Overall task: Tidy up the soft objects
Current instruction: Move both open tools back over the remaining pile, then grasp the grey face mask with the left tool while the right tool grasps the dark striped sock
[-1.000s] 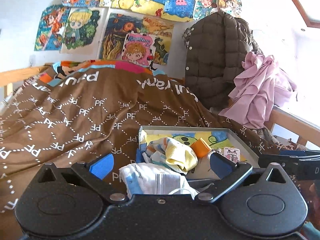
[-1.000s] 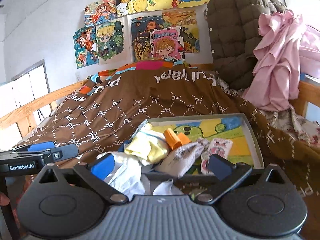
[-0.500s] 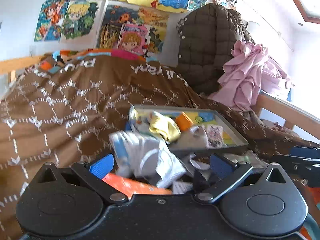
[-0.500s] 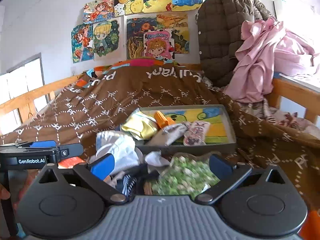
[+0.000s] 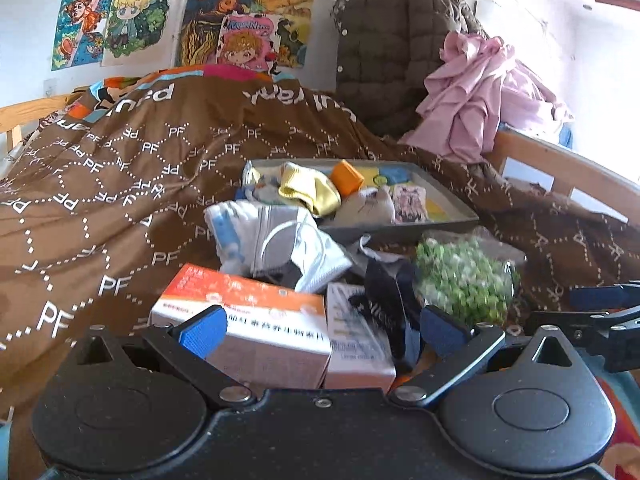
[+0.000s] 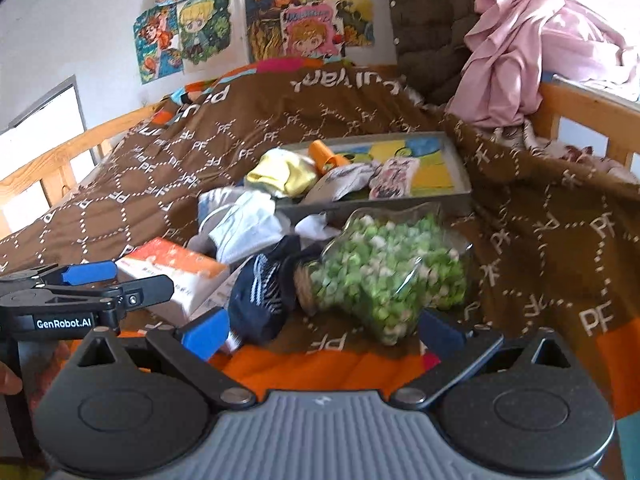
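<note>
The brown bedspread (image 5: 120,184) carries a repeated white "PF" in dotted diamonds, with larger white lettering near its far end that reads upside down and cannot be made out in full; in the right wrist view the side of the left gripper (image 6: 92,300) bears the words "GenRobot.AI". An orange-and-white carton (image 5: 244,320) lies just ahead of the left gripper (image 5: 324,332), printed with a line of characters too blurred to read, and a second white box (image 5: 356,340) sits against its right side with small illegible print. A pink poster (image 5: 248,46) on the wall shows a cartoon face under a title that is too small to tell. The left gripper's blue-padded fingers stand wide apart, with the carton and white box lying between them; whether a pad touches the carton cannot be told. The right gripper (image 6: 324,330) is likewise spread wide and holds nothing, its fingers flanking a dark striped sock (image 6: 260,292) and a clear bag of green and white pieces (image 6: 384,276), which lie on the bedspread just ahead. A white and grey sock bundle (image 5: 276,240) rests beyond the boxes, touching the near edge of a grey tray (image 5: 452,210), which holds a yellow sock (image 5: 308,192), an orange item (image 5: 346,176), a pale grey sock (image 5: 368,206) and a patterned pink sock (image 5: 408,202)
</note>
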{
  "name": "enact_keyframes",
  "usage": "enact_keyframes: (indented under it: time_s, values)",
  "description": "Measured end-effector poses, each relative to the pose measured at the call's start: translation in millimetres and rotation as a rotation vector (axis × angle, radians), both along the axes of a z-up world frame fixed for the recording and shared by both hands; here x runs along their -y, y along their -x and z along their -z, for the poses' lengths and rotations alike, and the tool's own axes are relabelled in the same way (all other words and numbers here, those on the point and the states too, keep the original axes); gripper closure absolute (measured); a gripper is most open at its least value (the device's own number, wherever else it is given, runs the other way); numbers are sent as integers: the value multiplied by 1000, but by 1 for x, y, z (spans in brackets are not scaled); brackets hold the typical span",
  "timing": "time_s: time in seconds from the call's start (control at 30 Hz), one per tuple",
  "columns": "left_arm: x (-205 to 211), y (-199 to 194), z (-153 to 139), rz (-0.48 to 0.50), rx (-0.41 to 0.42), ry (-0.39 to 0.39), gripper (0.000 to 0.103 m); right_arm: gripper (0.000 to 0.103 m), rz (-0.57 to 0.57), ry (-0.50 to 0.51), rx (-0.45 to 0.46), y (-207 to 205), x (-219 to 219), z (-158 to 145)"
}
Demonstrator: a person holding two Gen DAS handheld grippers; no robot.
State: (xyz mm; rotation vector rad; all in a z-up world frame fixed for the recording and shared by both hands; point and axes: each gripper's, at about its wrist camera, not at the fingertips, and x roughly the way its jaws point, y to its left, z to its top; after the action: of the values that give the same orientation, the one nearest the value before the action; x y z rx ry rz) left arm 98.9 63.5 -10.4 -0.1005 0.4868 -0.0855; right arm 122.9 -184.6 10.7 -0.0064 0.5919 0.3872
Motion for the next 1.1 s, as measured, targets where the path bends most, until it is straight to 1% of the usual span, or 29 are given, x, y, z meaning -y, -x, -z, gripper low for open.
enact_keyframes:
  time_s: [0.17,0.37,0.63,0.87,1.1]
  values:
    - [-1,7,3,-11,-25,-24,1,0,-32,-5,-20,2,-4,4]
    - [-1,11,8,-20,-58,-34,1,0,-49,-16,-35,2,-7,7]
    - [1,13,11,-18,-81,-63,1,0,-83,-8,-52,2,-17,13]
    - [-2,12,9,-35,-78,-80,1,0,-91,-17,-39,1,-22,16]
    - [-10,7,3,-60,-59,-85,1,0,-75,-87,0,-6,-18,14]
